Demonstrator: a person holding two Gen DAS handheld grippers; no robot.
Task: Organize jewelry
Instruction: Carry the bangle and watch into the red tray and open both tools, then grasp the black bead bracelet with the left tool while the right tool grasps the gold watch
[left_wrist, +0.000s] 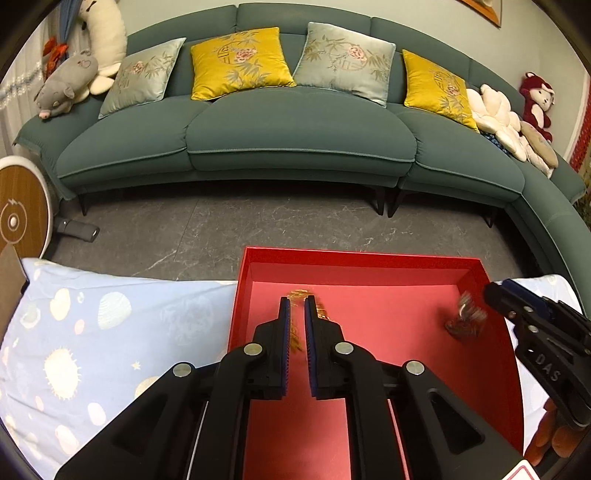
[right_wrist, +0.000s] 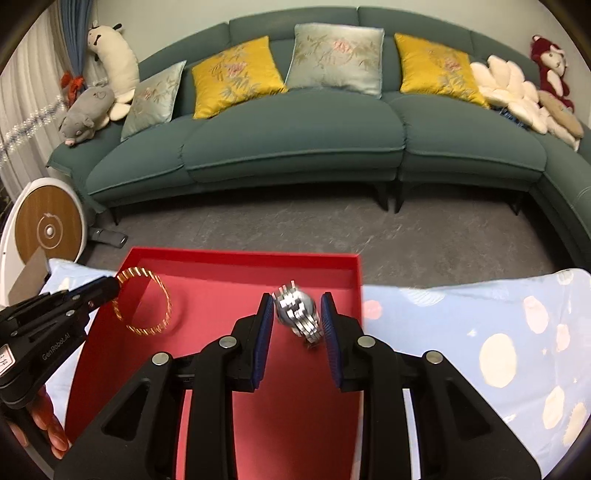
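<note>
The left gripper (left_wrist: 296, 306) hangs over the left half of the red box (right_wrist: 243, 256), with the box's left wall just outside its left finger and bare floor of the box ahead of its tips up to the far wall. Its jaws stand only narrowly apart, pinching the rim of a gold bangle (right_wrist: 144, 301); from the right wrist view the ring hangs off the fingertips, tilted, its open face turned toward the right and its lower arc low near the box floor, though contact there cannot be told. Between the two grippers lies a broad stretch of open red floor. The right gripper (right_wrist: 297, 314) sits over the right half, the box's right wall just beyond its right finger and the blue patterned cloth (right_wrist: 480, 314) past that edge. Its jaws are set wider, with a silver watch (right_wrist: 297, 314) between the pads, band running lengthwise away from the jaws and slightly blurred; whether the pads press it cannot be told.
</note>
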